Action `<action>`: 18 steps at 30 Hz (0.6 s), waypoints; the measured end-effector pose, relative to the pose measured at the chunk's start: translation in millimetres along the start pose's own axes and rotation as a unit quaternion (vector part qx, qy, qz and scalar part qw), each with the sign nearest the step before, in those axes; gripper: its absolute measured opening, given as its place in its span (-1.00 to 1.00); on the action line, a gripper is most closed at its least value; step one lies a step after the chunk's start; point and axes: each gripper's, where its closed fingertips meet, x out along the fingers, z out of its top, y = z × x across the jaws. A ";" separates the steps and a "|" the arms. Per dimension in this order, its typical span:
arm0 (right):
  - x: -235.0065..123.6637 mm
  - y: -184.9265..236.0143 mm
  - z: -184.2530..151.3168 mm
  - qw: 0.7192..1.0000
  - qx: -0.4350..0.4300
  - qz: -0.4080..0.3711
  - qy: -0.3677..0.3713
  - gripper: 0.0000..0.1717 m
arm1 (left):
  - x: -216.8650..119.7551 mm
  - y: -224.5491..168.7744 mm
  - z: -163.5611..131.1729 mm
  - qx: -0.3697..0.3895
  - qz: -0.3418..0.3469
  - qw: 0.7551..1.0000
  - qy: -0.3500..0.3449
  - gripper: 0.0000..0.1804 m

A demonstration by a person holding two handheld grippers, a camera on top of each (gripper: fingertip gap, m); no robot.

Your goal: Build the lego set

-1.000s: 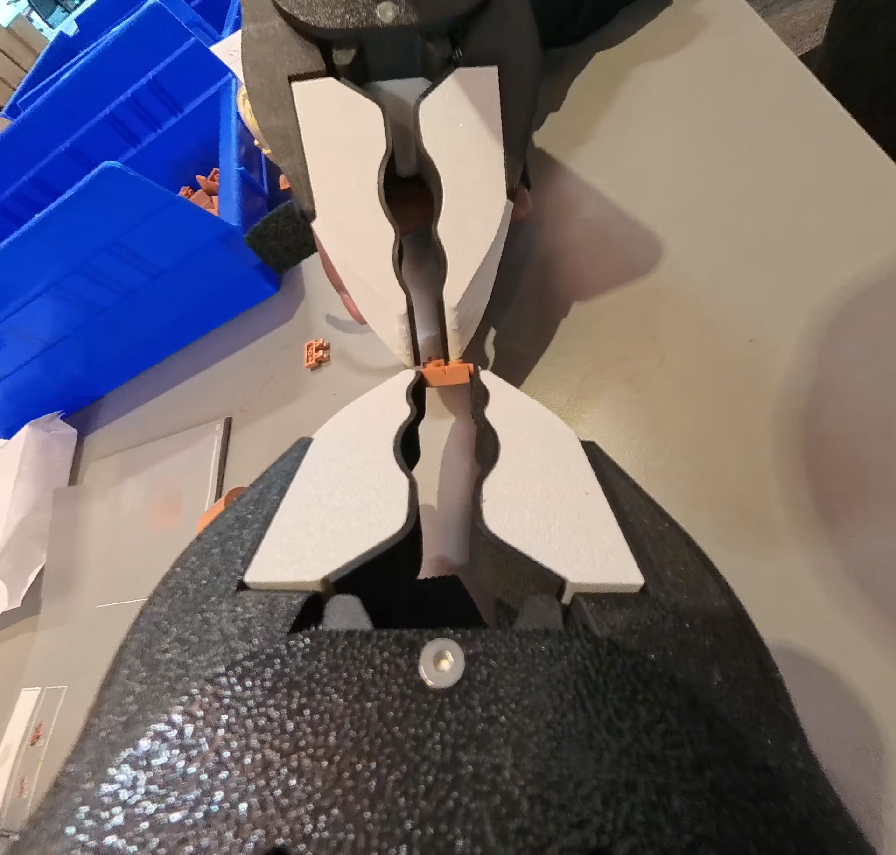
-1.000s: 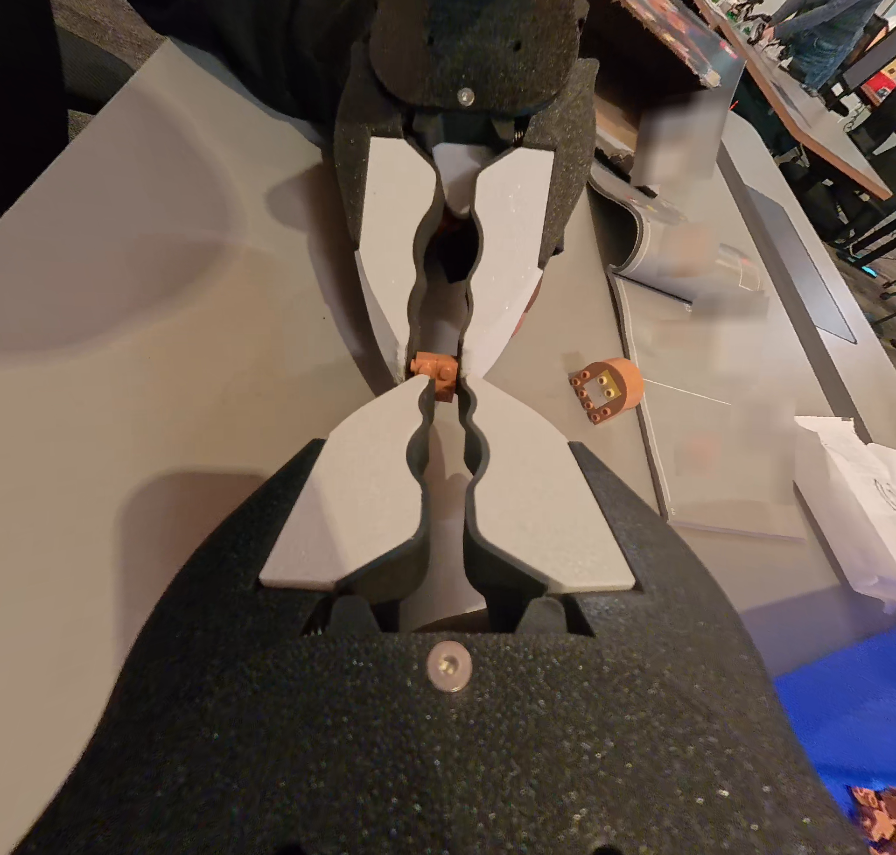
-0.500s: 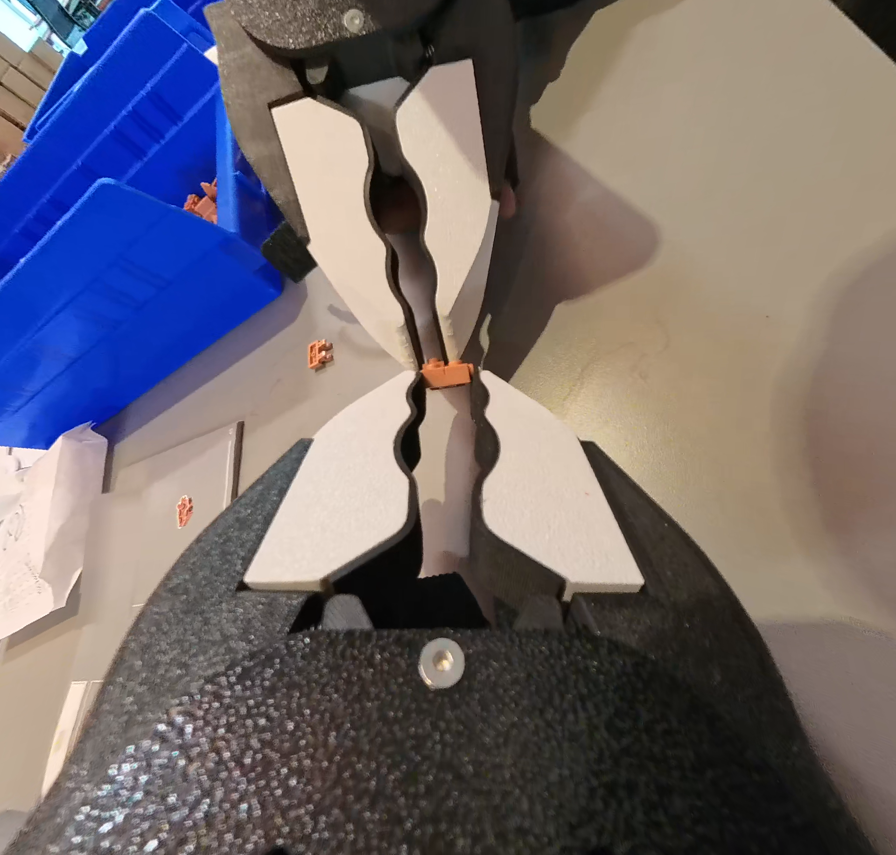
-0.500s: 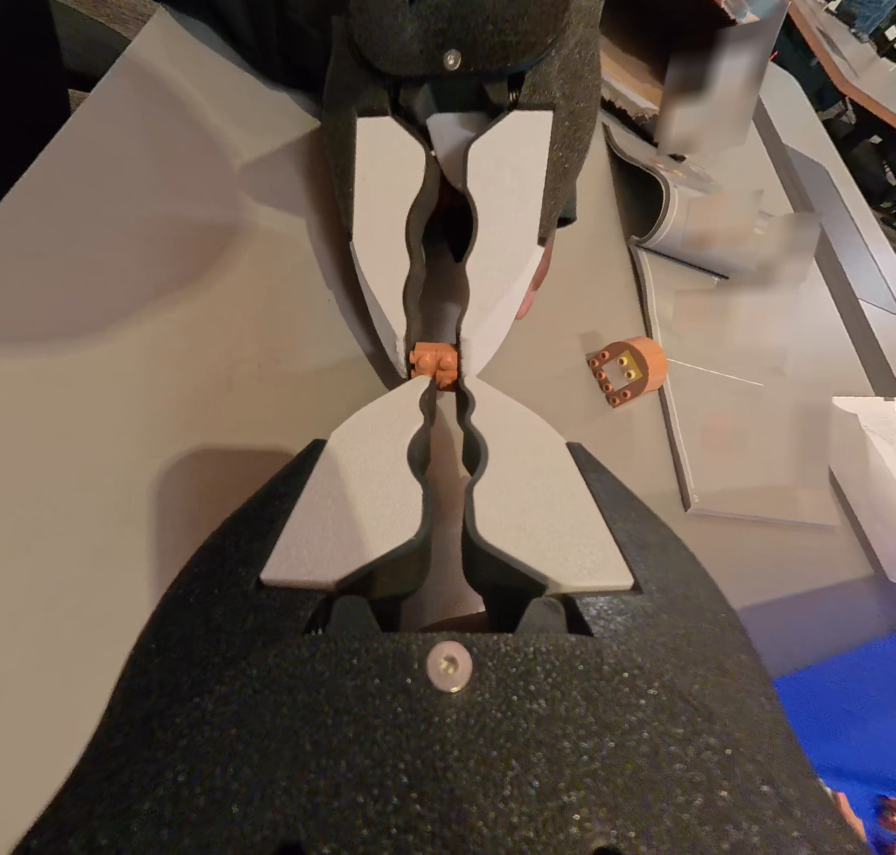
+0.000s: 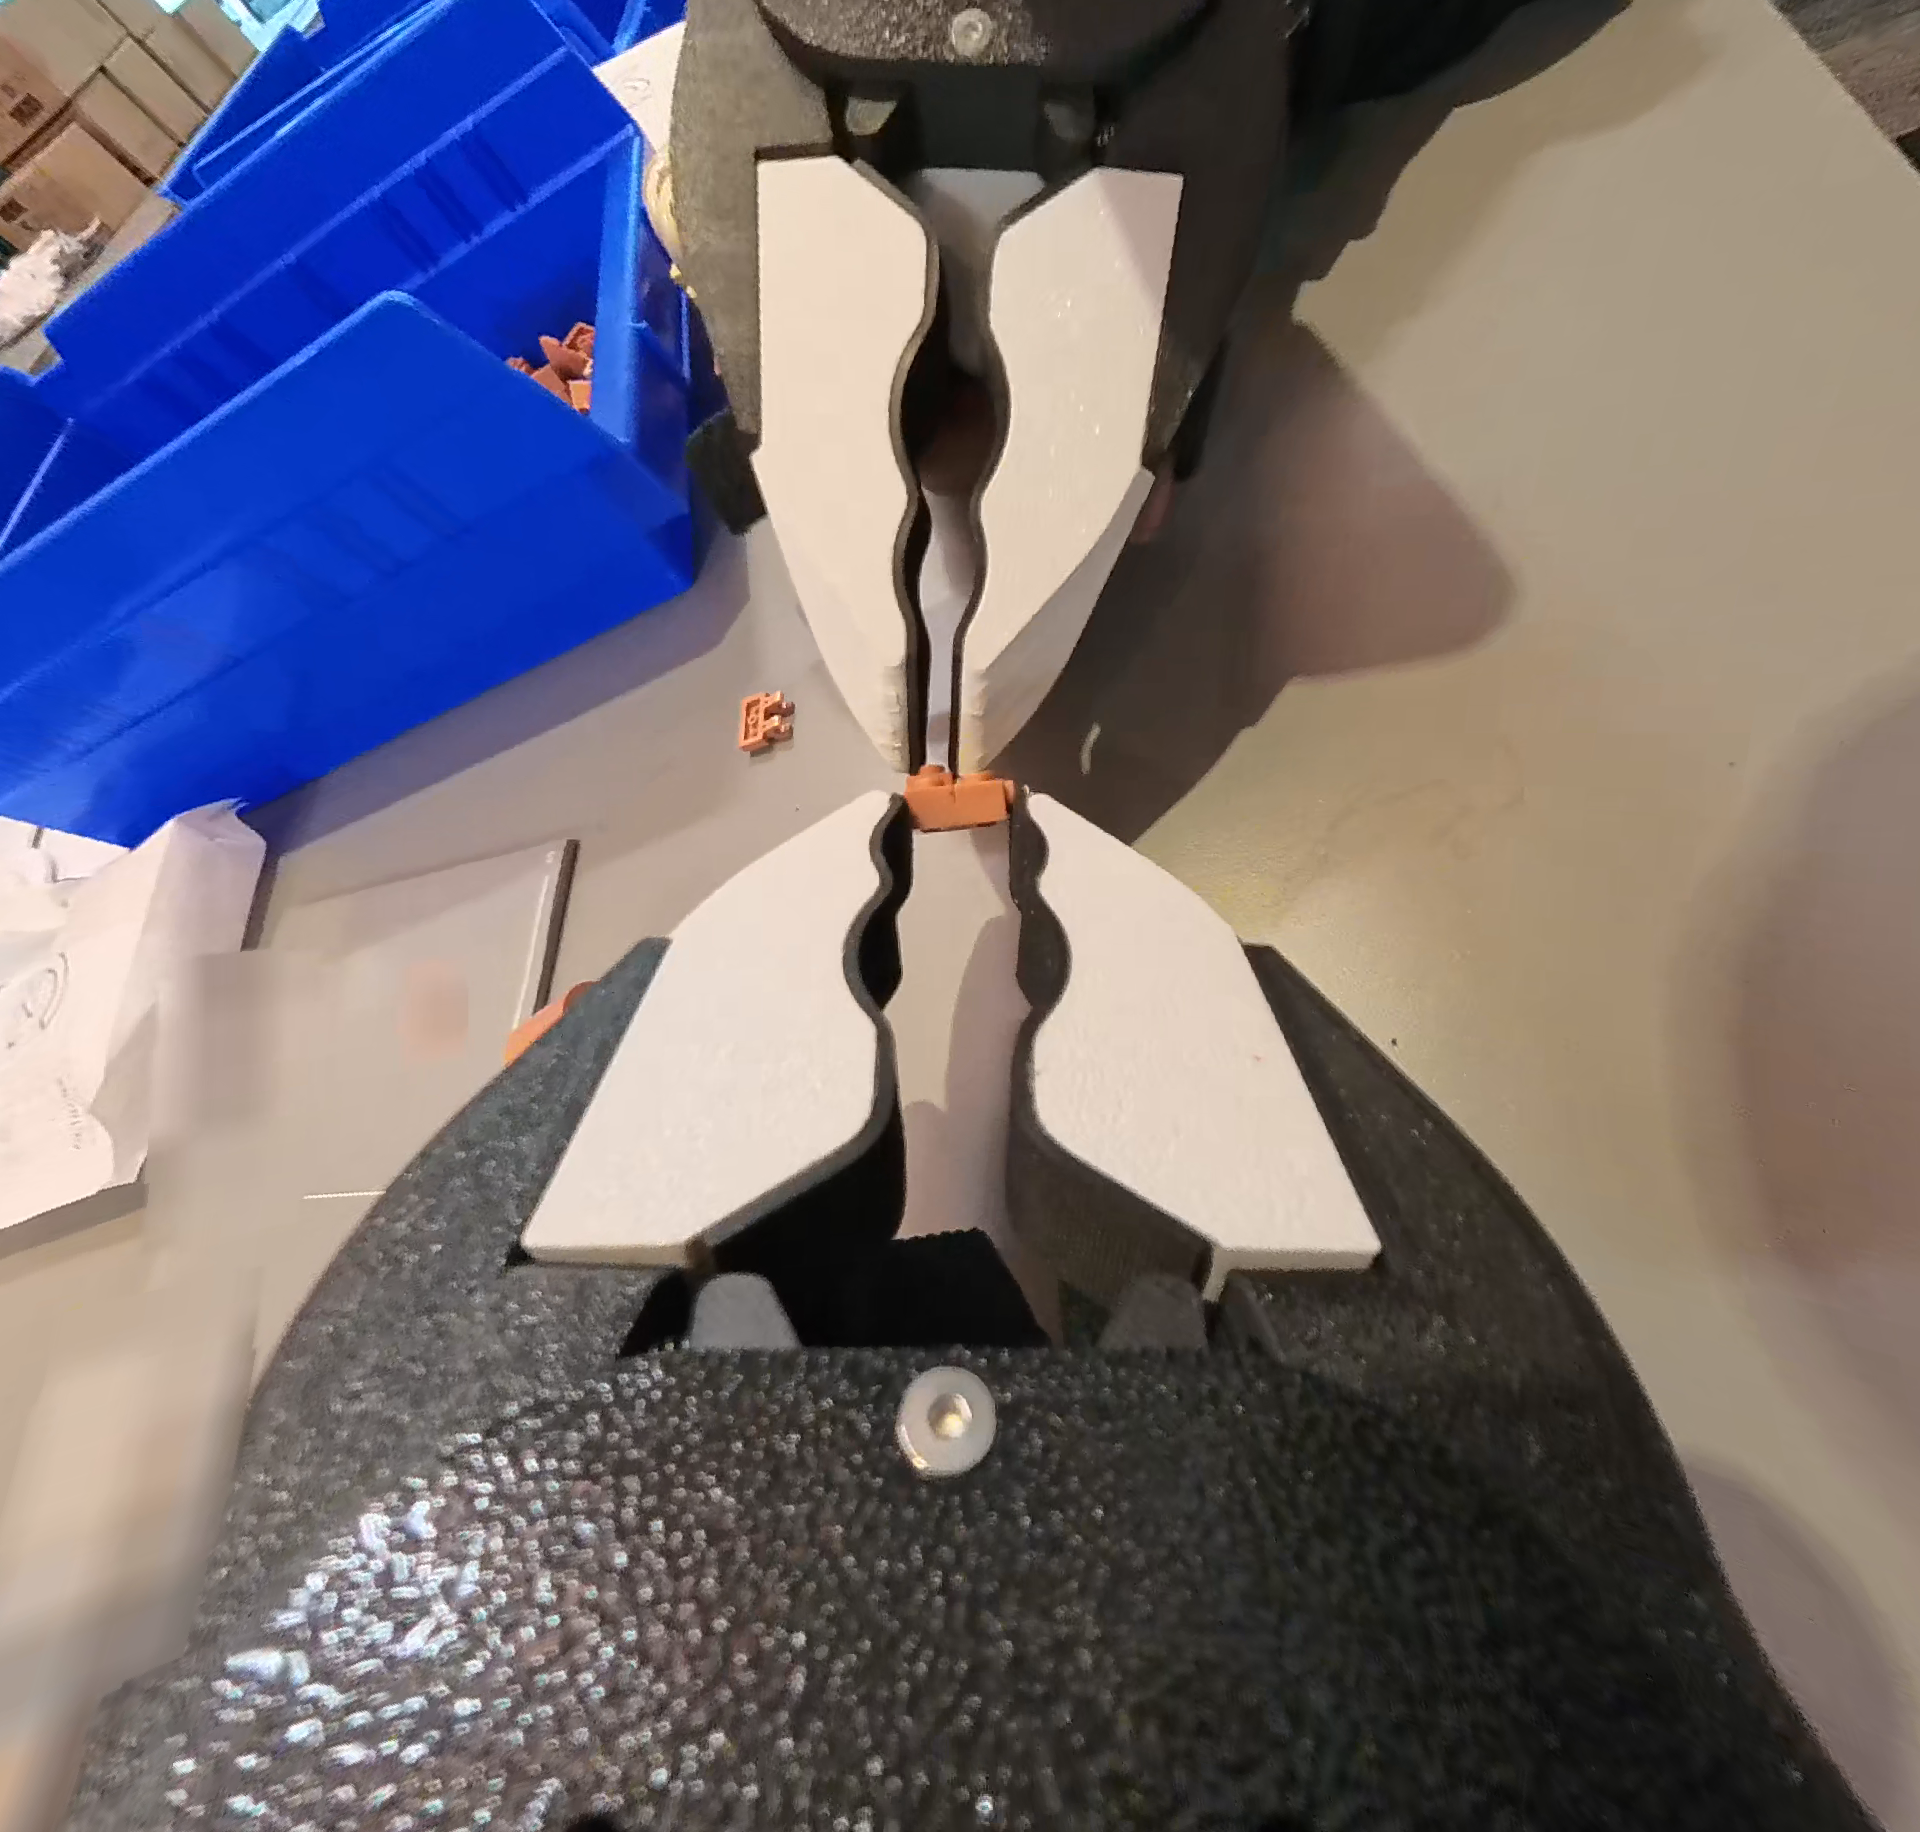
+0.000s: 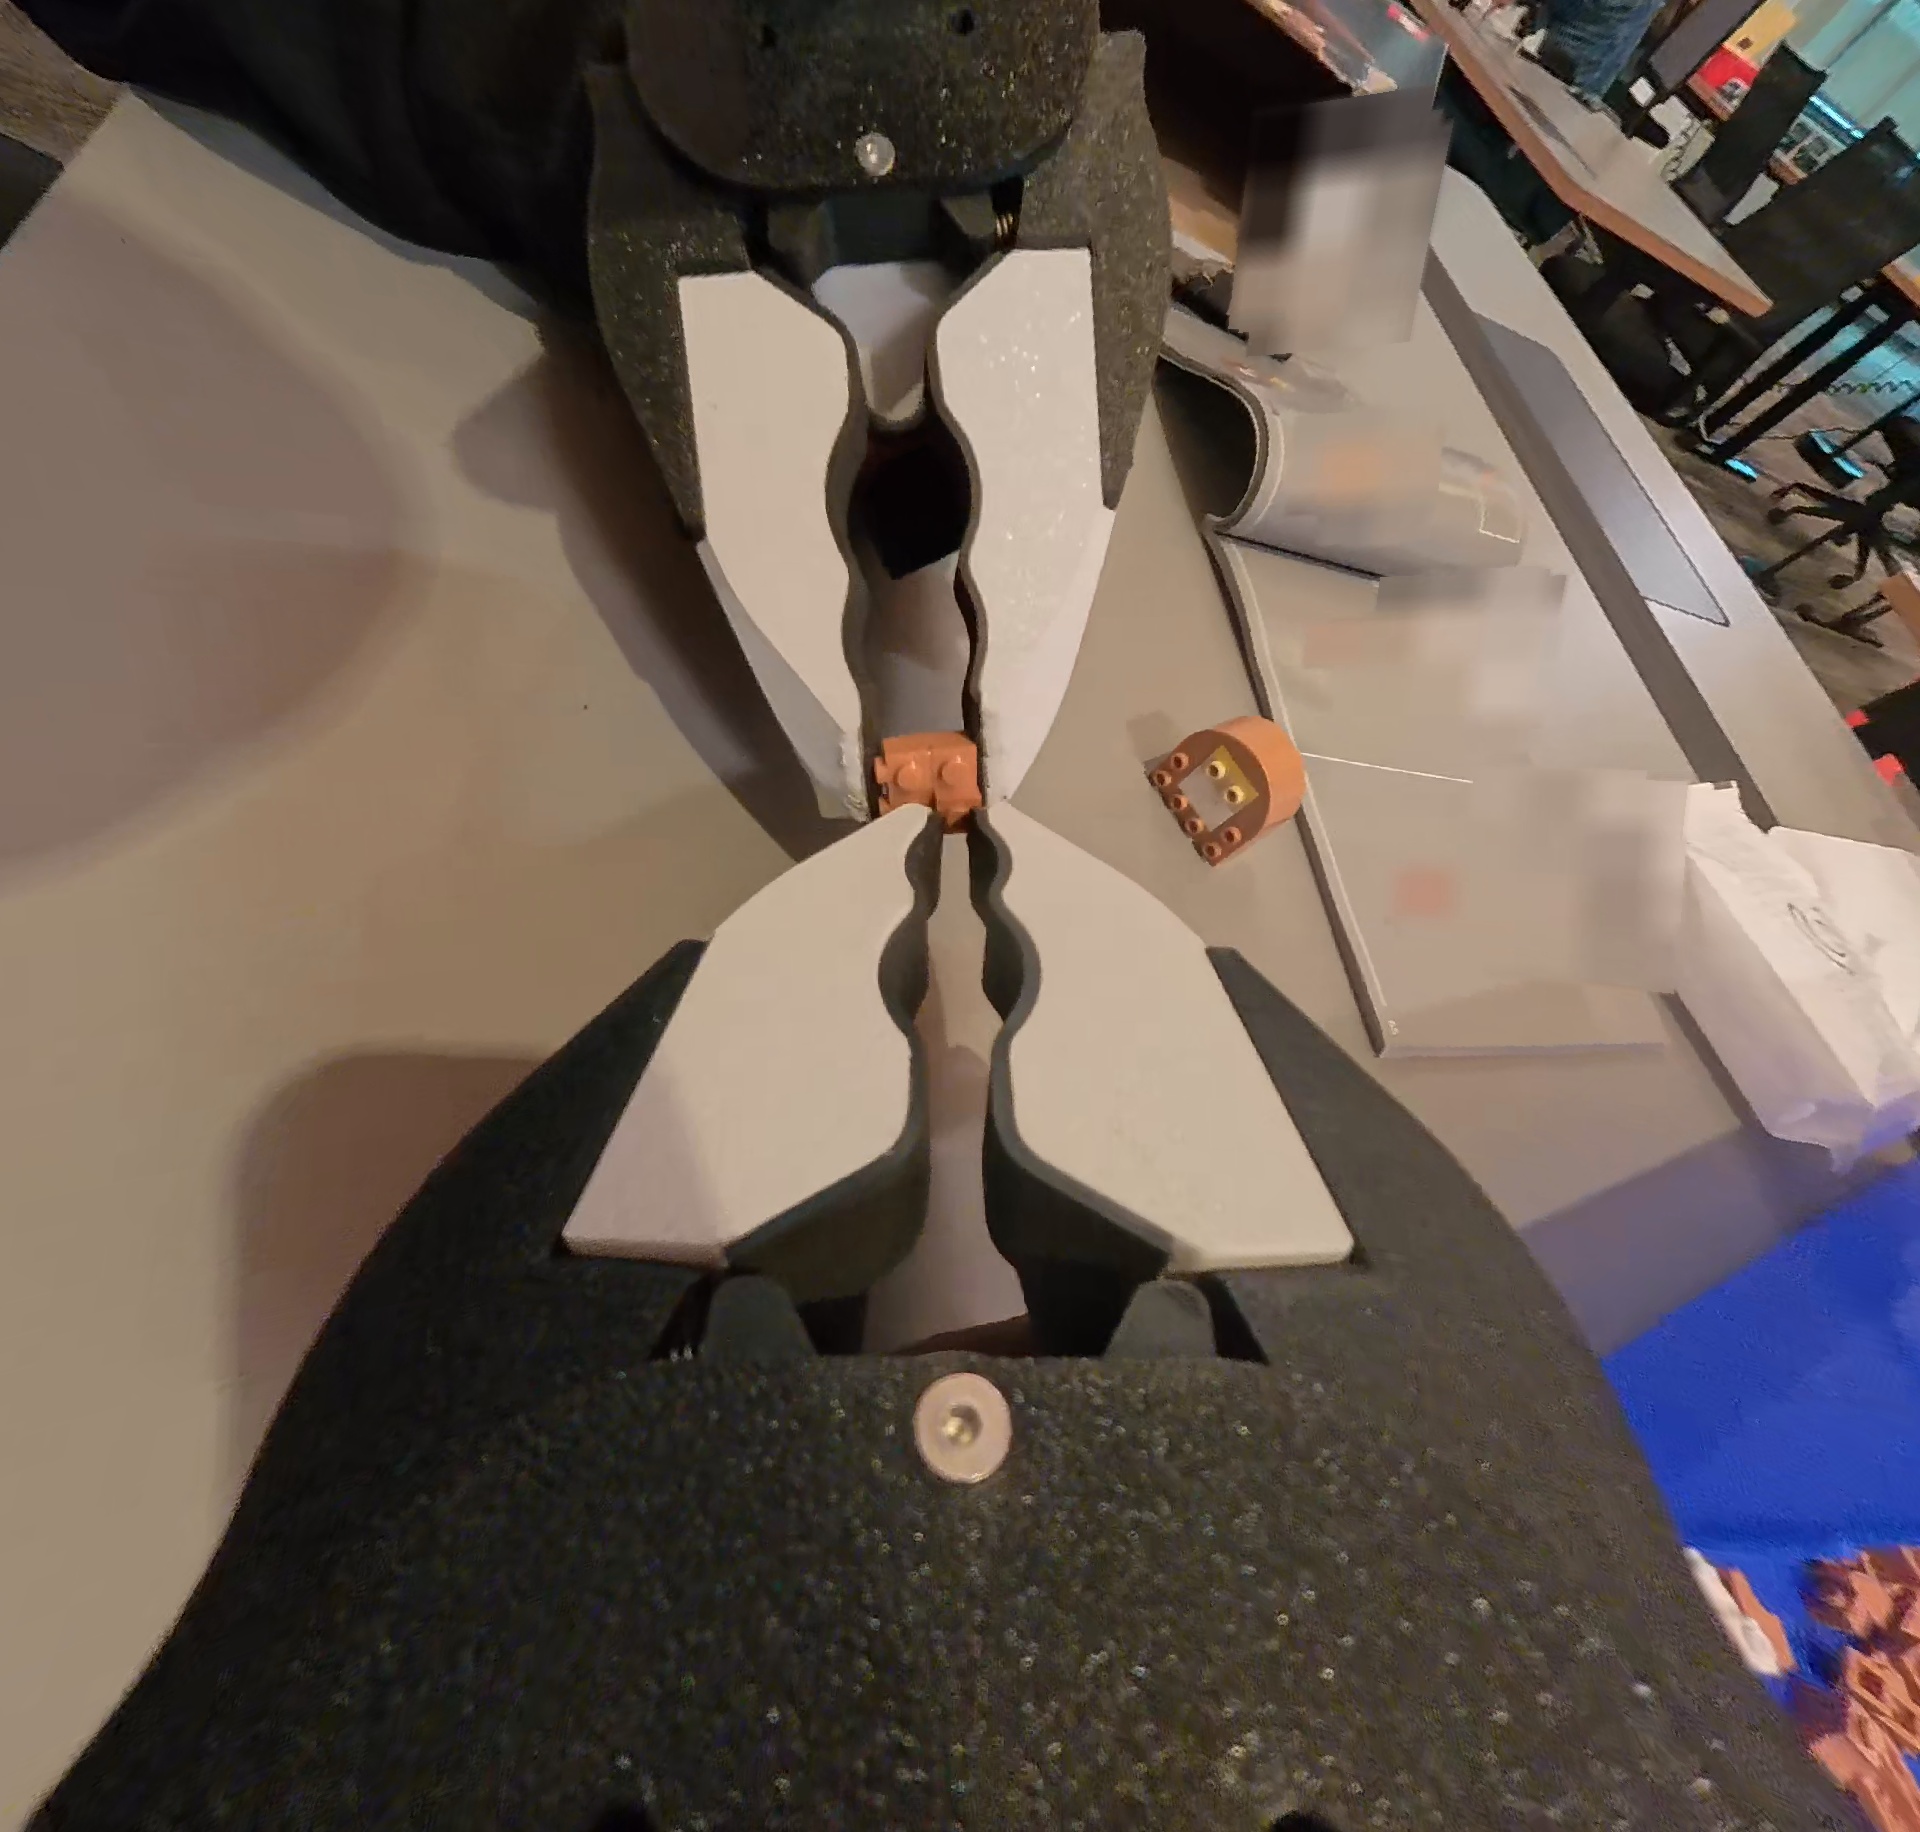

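Tip-to-tip: left gripper (image 5: 958,808) clamps orange brick (image 5: 956,806); right gripper (image 6: 954,826) pinches its small end piece.

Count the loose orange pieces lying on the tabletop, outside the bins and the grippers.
2: a small clip piece beside the blue bin, and a round studded block right of the grippers. Others may be hidden.
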 end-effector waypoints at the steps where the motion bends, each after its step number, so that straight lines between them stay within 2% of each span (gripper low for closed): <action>1: -0.4 1.5 0.6 1.000 0.003 0.008 -0.007 -0.95 | -0.3 -1.5 0.8 0.005 -0.004 1.000 -0.002 -0.81; 5: -2.9 4.8 2.6 0.999 0.016 0.029 -0.018 -0.94 | -0.7 -4.2 4.0 0.036 -0.001 0.999 -0.006 -0.80; 15: -2.6 7.2 1.8 1.000 -0.024 0.018 0.000 -0.94 | 0.3 -7.1 3.9 0.077 0.008 0.997 0.002 -0.81; 18: -4.2 2.0 7.1 0.999 0.018 0.020 -0.019 -0.95 | -3.2 -2.0 8.4 0.061 0.016 0.998 -0.013 -0.81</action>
